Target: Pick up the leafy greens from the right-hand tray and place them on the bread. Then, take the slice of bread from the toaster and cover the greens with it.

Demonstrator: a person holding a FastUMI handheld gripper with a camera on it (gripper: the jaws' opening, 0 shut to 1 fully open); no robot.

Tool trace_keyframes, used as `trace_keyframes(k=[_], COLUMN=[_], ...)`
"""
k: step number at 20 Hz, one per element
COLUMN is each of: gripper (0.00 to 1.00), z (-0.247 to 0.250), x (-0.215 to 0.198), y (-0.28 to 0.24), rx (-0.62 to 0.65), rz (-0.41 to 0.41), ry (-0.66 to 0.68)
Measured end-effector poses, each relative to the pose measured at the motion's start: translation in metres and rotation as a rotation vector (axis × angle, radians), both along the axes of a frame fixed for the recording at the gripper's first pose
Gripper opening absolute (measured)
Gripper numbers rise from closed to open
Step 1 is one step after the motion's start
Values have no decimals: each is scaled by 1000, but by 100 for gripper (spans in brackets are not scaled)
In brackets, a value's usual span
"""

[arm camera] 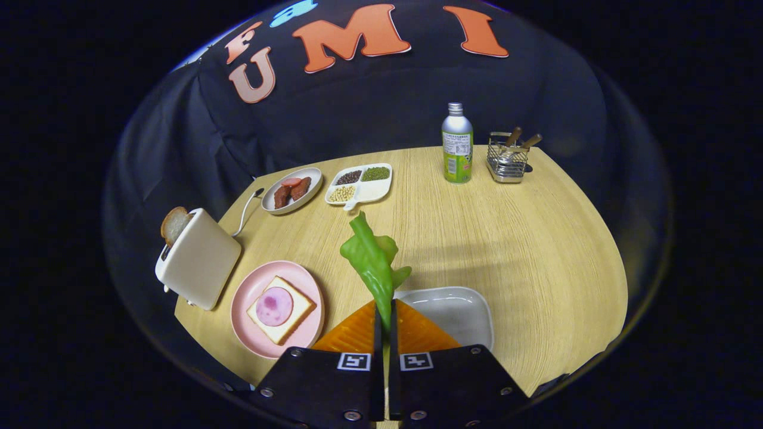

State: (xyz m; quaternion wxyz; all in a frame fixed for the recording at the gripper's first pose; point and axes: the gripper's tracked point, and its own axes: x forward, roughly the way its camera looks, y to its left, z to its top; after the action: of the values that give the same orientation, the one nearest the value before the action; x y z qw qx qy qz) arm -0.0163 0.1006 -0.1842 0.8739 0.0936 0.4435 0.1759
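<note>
Tongs point(384, 310) clamped tight on the leafy greens point(372, 262), held above the white tray point(462, 310), right of the pink plate point(250, 286) with bread point(298, 307).

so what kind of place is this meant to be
Likely a mock breakfast table in a recording booth: a toaster with bread, a pink plate with a slice, and a wooden table. The hand-held gripper is shut on the leafy greens.

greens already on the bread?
No: the tool is shut on the leafy greens, holding them up ahead of its fingers, while the bread on the pink plate carries just a ham slice.
</note>
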Motion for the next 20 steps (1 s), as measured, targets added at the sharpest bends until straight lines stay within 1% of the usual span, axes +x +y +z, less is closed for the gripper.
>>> trace_keyframes(k=[13,20], gripper=[4,3], z=[9,9], x=[-11,-25], y=[83,134], rx=[42,38], rz=[163,283], ry=[-7,-8])
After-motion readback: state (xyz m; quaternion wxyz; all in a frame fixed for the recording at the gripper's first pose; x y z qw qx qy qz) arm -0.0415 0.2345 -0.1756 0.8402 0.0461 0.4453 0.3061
